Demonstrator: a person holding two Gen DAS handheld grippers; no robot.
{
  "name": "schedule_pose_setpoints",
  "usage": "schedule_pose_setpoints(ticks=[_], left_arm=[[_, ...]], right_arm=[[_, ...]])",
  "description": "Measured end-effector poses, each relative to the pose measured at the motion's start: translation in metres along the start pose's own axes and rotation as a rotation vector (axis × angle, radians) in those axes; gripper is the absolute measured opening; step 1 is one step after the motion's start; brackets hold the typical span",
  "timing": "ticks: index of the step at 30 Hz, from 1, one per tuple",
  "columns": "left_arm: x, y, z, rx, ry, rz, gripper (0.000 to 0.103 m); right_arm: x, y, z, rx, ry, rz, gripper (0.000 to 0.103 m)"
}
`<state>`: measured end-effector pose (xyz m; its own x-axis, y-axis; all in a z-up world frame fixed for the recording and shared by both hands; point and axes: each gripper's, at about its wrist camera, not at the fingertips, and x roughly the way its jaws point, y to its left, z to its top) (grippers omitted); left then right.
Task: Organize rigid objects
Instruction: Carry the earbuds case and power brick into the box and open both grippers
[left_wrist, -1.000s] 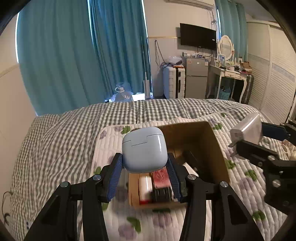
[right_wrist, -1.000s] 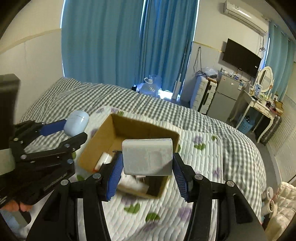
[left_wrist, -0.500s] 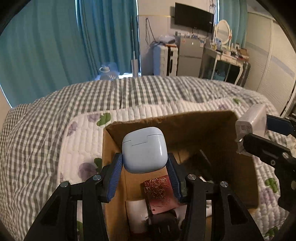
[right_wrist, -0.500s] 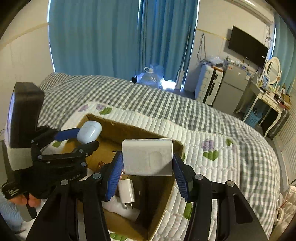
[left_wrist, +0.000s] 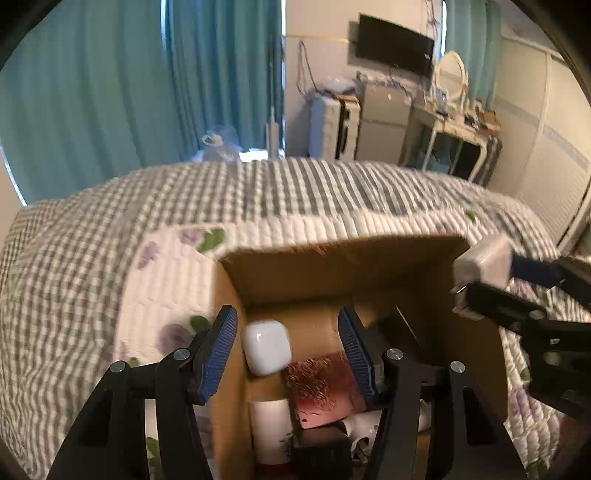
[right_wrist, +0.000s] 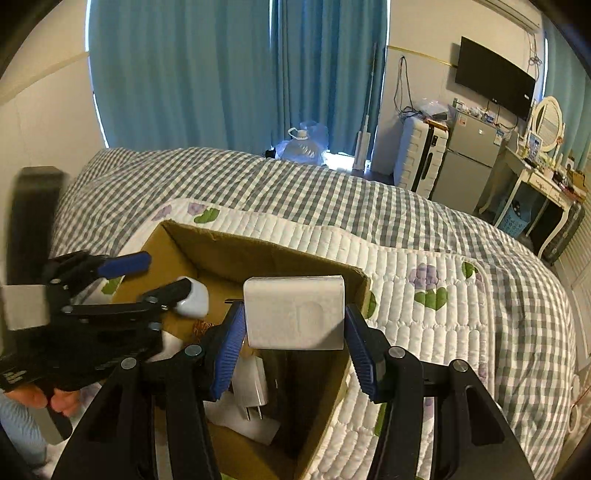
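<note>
A cardboard box (left_wrist: 406, 254) sits open on the quilted mat on the bed; it also shows in the right wrist view (right_wrist: 266, 251). My left gripper (left_wrist: 288, 345) is open above the box's left side. The pale blue earbuds case (left_wrist: 266, 352) is free between its fingers, inside the box; it also shows in the right wrist view (right_wrist: 192, 297). My right gripper (right_wrist: 294, 325) is shut on a white charger block (right_wrist: 295, 312) and holds it over the box's right side; the block also shows in the left wrist view (left_wrist: 484, 264).
Inside the box lie a red patterned packet (left_wrist: 325, 387), a white tube (left_wrist: 271, 428), a black item (left_wrist: 321, 454) and a white plug adapter (right_wrist: 251, 387). A checked blanket (right_wrist: 332, 192) covers the bed. Curtains, a suitcase, a fridge and a dressing table stand beyond.
My left gripper has opened and let go of the earbuds case, which has dropped into the box. The right gripper, still holding the charger block, has moved lower over the box.
</note>
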<state>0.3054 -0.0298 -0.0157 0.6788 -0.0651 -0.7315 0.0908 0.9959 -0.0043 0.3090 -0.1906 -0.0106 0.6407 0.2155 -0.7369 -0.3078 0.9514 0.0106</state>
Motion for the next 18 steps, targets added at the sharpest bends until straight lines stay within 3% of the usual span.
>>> schedule_pose_setpoints(ticks=[4,10,13,15,18], left_arm=[[-0.014,0.015,0.006,-0.028,-0.047,0.023,0.059],[-0.017,0.031,0.006,-0.051,-0.072,0.032,0.059],[-0.018,0.035,0.005,-0.055,-0.084,0.038,0.059],[-0.022,0.036,0.004,-0.06,-0.091,0.03,0.059],[-0.035,0.036,0.001,-0.054,-0.106,0.036,0.059]], right_arm=[[0.018,0.002,0.005,0.019,0.007,0.027,0.053],[0.071,0.013,0.004,0.057,0.111,0.101,0.053],[0.085,0.026,0.005,0.016,0.123,0.075,0.053],[0.089,0.028,0.007,0.032,0.126,0.103,0.053],[0.081,0.028,0.008,0.052,0.099,0.069,0.053]])
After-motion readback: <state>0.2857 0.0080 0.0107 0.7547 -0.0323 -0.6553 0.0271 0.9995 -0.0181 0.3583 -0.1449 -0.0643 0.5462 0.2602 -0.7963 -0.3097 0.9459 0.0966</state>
